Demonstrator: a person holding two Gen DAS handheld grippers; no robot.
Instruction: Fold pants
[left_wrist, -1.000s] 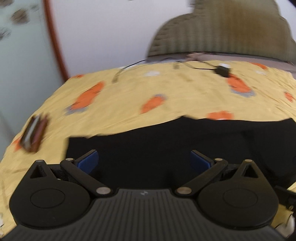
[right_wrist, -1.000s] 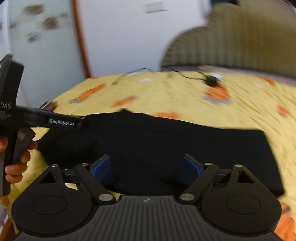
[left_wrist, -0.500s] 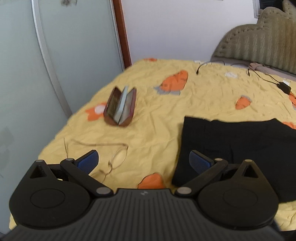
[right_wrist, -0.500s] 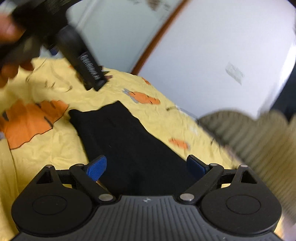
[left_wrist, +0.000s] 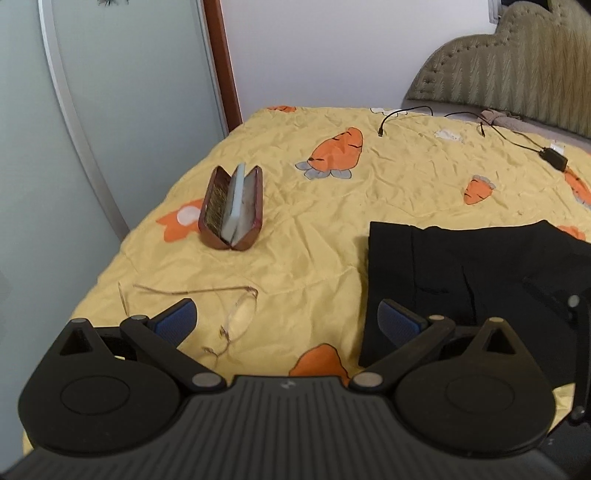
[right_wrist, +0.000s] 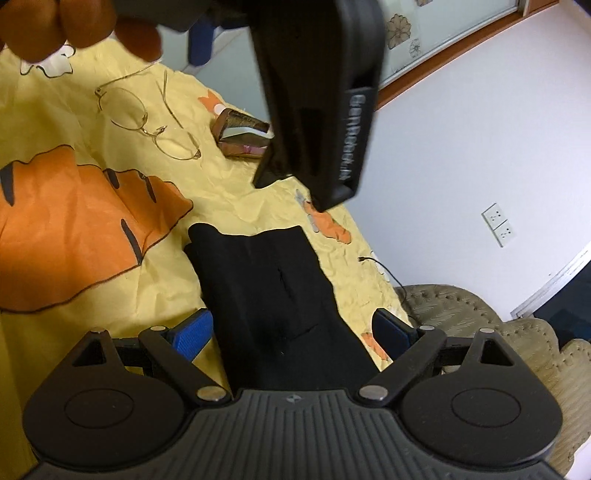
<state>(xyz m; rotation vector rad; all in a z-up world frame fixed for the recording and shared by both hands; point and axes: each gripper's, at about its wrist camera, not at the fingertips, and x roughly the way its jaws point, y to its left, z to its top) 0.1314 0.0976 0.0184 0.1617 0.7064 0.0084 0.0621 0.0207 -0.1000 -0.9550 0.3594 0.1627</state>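
Black pants (left_wrist: 472, 280) lie folded flat on a yellow bedsheet (left_wrist: 325, 251) printed with carrots. My left gripper (left_wrist: 286, 317) hovers open over the sheet at the pants' left edge. Its right finger is above the black cloth and nothing is between the pads. In the right wrist view the pants (right_wrist: 273, 288) run away from the camera. My right gripper (right_wrist: 293, 330), rolled to one side, is open above them, with the cloth under the gap and no pad pressing on it. The left gripper's body (right_wrist: 321, 92) and a hand (right_wrist: 74, 22) fill the top of that view.
Thin wire-framed glasses (left_wrist: 236, 317) and an open reddish glasses case (left_wrist: 232, 206) lie on the sheet left of the pants. A black charger with its cable (left_wrist: 550, 157) lies near the padded headboard (left_wrist: 517, 66). A frosted sliding door (left_wrist: 110, 110) stands beside the bed's left edge.
The left gripper swung left, from over the pants to their left edge, then held still. The right gripper rolled sharply and closed in on the pants; the left gripper now looms larger above.
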